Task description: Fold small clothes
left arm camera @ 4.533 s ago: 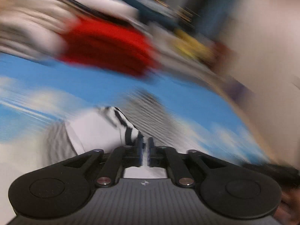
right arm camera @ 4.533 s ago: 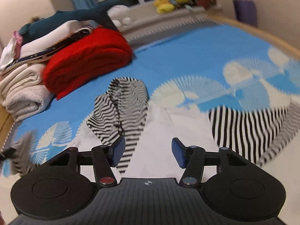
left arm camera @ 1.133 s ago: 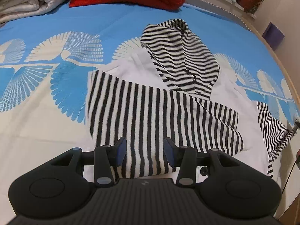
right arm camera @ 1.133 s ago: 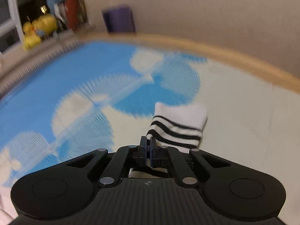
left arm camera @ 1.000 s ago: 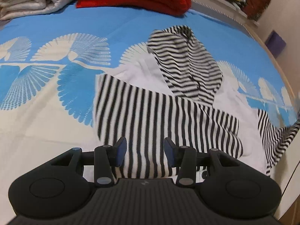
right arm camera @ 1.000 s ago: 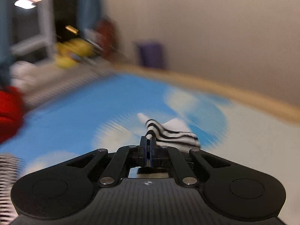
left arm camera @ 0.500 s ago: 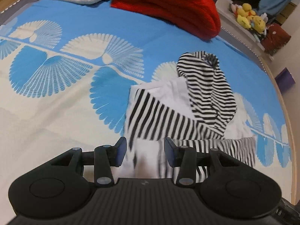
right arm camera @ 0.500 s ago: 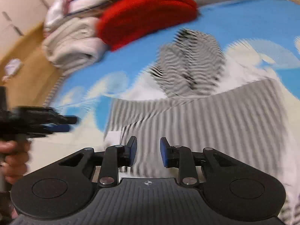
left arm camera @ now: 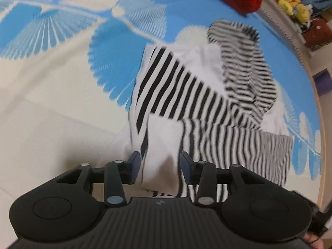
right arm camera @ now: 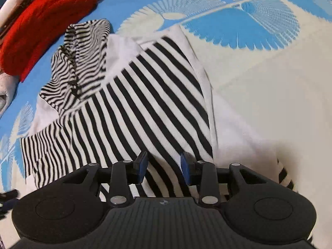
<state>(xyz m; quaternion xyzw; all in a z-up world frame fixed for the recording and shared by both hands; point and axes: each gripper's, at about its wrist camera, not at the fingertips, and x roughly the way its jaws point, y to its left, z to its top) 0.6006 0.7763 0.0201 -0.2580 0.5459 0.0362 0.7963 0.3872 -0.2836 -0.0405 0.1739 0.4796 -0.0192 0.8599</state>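
Note:
A small hooded top (left arm camera: 186, 95) with a white body and black-and-white stripes lies flat on the bedspread. Its hood (left arm camera: 244, 66) points away, and both striped sleeves are folded across the body. My left gripper (left arm camera: 160, 166) hangs low over the near white corner of the top. Its jaws are closing with that white cloth between them, and the pads do not visibly press on it. In the right wrist view the same top (right arm camera: 145, 95) fills the middle. My right gripper (right arm camera: 164, 166) hovers over the folded striped sleeve (right arm camera: 166, 108), its jaws opening and gripping nothing.
A folded red blanket (right arm camera: 41, 27) lies beyond the hood, with pale folded laundry at its left. Yellow plush toys (left arm camera: 290, 2) sit on a ledge at the far right. The bed's wooden edge (left arm camera: 319, 124) runs down the right side. The blue-and-cream bedspread (left arm camera: 62, 83) stretches to the left.
The right gripper carried a striped sleeve over the top, let it go and opened. The left gripper dropped toward the top's near white corner and its jaws narrowed.

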